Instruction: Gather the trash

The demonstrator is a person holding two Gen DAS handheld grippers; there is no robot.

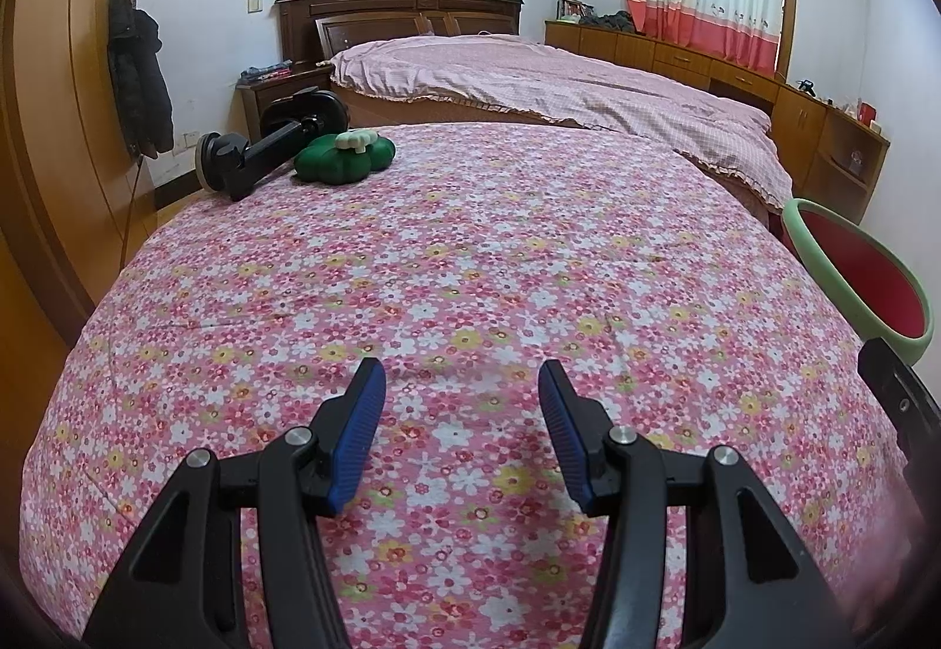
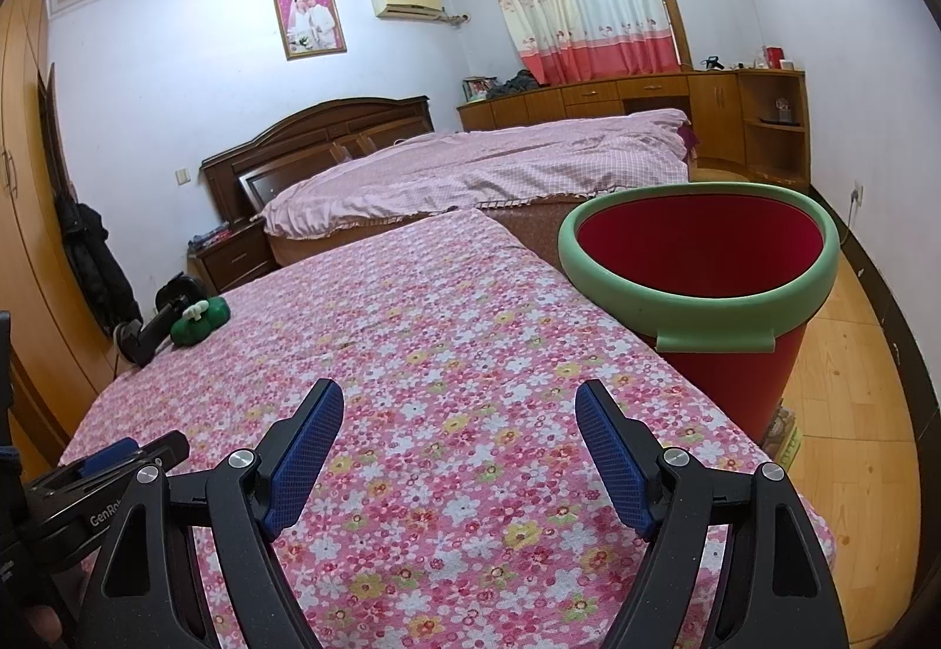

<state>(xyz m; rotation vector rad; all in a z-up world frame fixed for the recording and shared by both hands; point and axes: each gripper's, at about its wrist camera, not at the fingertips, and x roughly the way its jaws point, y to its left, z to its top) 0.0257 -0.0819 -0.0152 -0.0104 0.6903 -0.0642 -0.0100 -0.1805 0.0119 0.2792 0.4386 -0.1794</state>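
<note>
A red bin with a pale green rim point(image 2: 700, 261) stands at the right edge of the flowered pink cloth point(image 2: 447, 355), its inside empty as far as I see; in the left wrist view the bin point(image 1: 864, 278) shows at the far right. My left gripper point(image 1: 461, 375) hovers open above the cloth with nothing between its blue pads. My right gripper point(image 2: 459, 396) is open too, wider, nothing in it, with the bin ahead and to its right. No loose trash shows on the cloth. The left gripper's body point(image 2: 88, 478) appears at the lower left of the right wrist view.
At the cloth's far left corner lie a green clover-shaped cushion point(image 1: 344, 156) and a black clamp-like device point(image 1: 253, 155). Beyond stand a bed with a pink quilt point(image 1: 559, 84), a nightstand point(image 1: 276, 87), wooden cabinets point(image 1: 694, 55) along the window wall and a wardrobe point(image 1: 53, 79) left. Wood floor point(image 2: 853, 402) lies right of the bin.
</note>
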